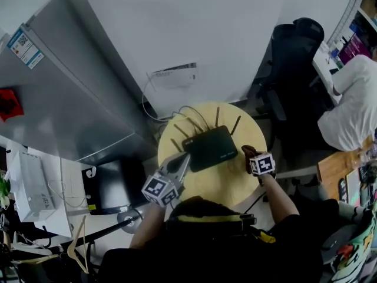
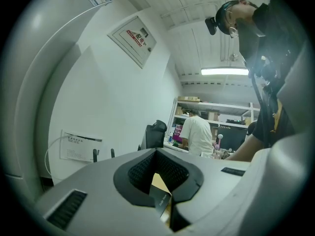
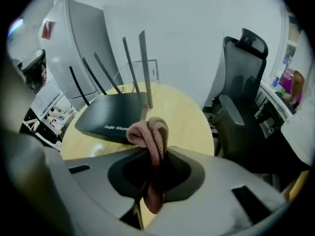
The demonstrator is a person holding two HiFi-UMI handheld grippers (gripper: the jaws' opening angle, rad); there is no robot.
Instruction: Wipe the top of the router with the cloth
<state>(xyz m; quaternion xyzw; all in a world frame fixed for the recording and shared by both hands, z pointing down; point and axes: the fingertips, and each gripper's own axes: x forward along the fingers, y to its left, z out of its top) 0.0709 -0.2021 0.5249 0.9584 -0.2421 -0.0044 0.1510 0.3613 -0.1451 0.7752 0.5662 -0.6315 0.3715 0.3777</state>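
I see the round yellow bench [image 1: 235, 184] carrying the black router [image 1: 210, 147] near its middle. My left claw [image 1: 181, 163] sits at the router's near left corner; its own view shows a thin dark printed edge in the slot between the jaws, so I judge it clenched on that corner, though the bite looks shallow. My right claw [image 3: 153, 173] is clamped on the pink cloth [image 3: 150, 132]; it hovers just beside the router's right end, over the bench and not yet on the top. The antennas [image 3: 142, 68] stand upright along the router's far side. The cloth itself is bunched into a ropey loop above the jaws.

My worries, biggest first: if the left hold slips, the router may skate or twist across the smooth bench under the wiping push. A sweep carried too far back could catch the antennas and knock them over. A bunched cloth gives little contact, so the hard claw tips might scrape the casing. A snag on an antenna could also drag the cloth out of the jaws.
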